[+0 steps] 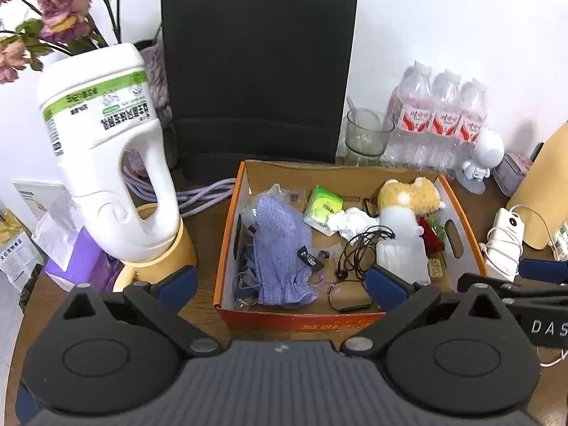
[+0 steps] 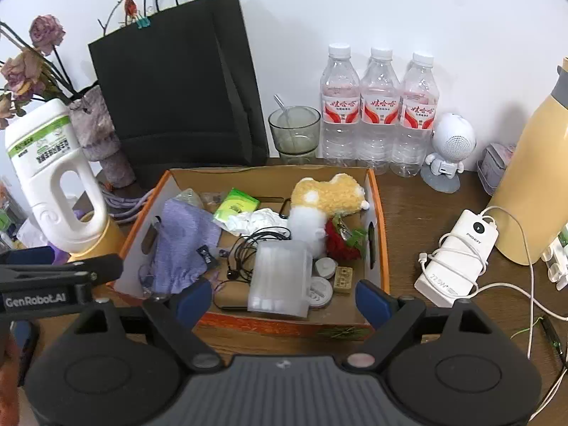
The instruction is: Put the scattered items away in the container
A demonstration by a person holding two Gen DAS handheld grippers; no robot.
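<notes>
Both grippers, my left gripper (image 1: 282,284) and right gripper (image 2: 284,296), hang spread wide and empty above the cardboard box (image 2: 376,213) on the table (image 2: 408,191). I count in the box one purple pouch (image 2: 181,245), one plush toy (image 2: 330,191), one green packet (image 2: 236,207), two white round caps (image 2: 321,291). Behind stand three water bottles (image 2: 378,106). One white power bank (image 2: 458,259) reads "22.5W".
</notes>
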